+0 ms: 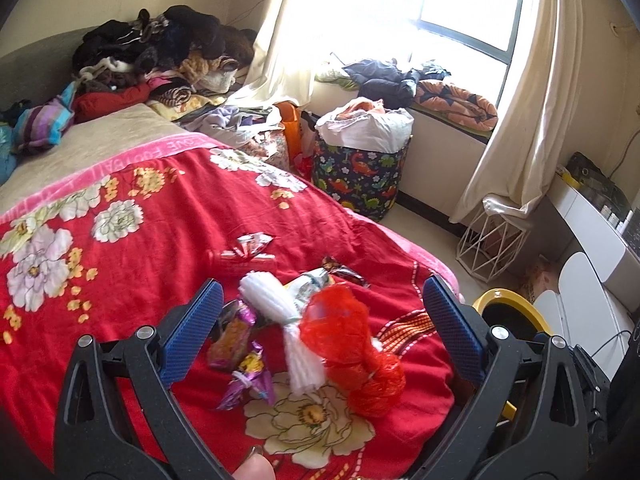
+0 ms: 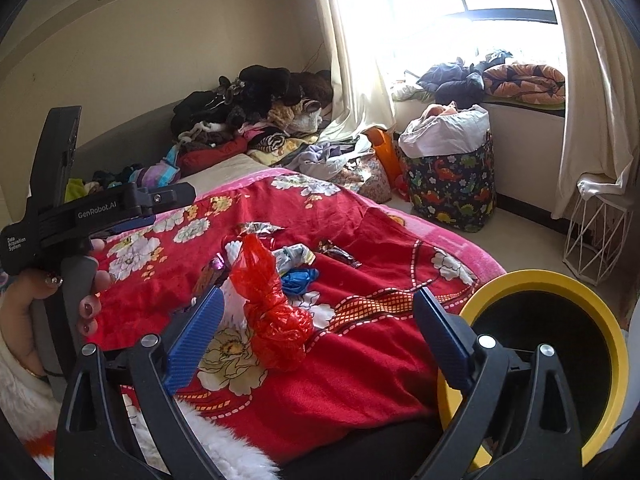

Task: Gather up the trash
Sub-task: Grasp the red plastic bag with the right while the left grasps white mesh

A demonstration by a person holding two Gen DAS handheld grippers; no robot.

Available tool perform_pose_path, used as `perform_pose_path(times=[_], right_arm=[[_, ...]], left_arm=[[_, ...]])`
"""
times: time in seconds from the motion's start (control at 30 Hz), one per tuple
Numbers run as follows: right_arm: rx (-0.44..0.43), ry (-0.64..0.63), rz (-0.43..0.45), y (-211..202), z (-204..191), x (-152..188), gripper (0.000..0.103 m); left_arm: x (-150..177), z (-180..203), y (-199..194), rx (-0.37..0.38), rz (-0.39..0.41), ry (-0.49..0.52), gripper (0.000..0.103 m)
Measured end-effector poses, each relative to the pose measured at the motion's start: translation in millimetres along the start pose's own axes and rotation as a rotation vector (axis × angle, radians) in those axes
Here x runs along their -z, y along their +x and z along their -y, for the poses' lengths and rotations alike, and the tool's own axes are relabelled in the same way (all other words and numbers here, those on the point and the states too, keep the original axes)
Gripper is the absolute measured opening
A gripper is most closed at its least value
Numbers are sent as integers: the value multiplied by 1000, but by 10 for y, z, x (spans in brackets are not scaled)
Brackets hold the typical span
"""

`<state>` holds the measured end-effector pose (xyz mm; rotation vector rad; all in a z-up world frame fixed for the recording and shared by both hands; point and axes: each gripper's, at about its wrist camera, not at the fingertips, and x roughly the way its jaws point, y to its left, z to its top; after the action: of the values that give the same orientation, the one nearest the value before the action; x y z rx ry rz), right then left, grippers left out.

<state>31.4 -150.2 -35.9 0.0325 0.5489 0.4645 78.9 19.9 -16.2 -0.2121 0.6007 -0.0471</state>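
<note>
Trash lies scattered on a bed's red floral blanket [image 1: 168,240]. My left gripper [image 1: 323,285] is open, hovering over a white yarn bundle [image 1: 276,320], a crumpled red plastic bag [image 1: 352,344] and purple wrappers [image 1: 244,360]; the pads touch none of them. My right gripper [image 2: 319,293] is open too, with the red plastic bag [image 2: 272,320] standing between its fingers, untouched. Beyond it lie a blue scrap [image 2: 300,280], a patterned wrapper [image 2: 296,256], a dark wrapper [image 2: 340,255] and a silver wrapper [image 2: 258,230]. A hand holds the left gripper [image 2: 160,208] at the left.
A yellow-rimmed black bin [image 2: 560,340] stands beside the bed at the right, also seen as the bin [image 1: 512,312]. A dinosaur-print basket [image 1: 360,180], a white wire stand [image 1: 488,240] and curtains sit by the window. Clothes are piled [image 1: 160,52] at the bed's far end.
</note>
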Motion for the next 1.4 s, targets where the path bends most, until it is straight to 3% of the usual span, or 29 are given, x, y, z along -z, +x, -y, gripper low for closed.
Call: perform_pose_path(times=[0.23, 0.4, 0.63, 0.8, 0.9, 0.97, 1.07, 1.2, 1.4], right_arm=[[-32, -28, -79, 278, -133, 106, 92], [-46, -36, -135, 472, -147, 168, 92], [-78, -21, -238, 810, -122, 262, 92], [-117, 7, -305, 1053, -95, 300, 90], [-135, 21, -336, 1179, -72, 328, 77], [-161, 43, -357, 1237, -47, 346, 61], [-196, 70, -362, 1252, 18, 346, 45], [-213, 91, -347, 1203, 63, 342, 39], [-220, 125, -322, 1124, 133, 333, 33]], left_arm=[[113, -247, 116, -36, -79, -19, 90], [248, -375, 240, -25, -156, -39, 73], [405, -457, 436, 44, -261, -87, 41], [490, -420, 527, 98, -304, -106, 39], [515, -375, 573, 116, -322, -97, 35], [540, -356, 618, 125, -336, -99, 31], [575, -337, 696, 132, -359, -105, 29], [595, -321, 782, 126, -375, -107, 28], [621, -303, 863, 114, -383, -102, 12]])
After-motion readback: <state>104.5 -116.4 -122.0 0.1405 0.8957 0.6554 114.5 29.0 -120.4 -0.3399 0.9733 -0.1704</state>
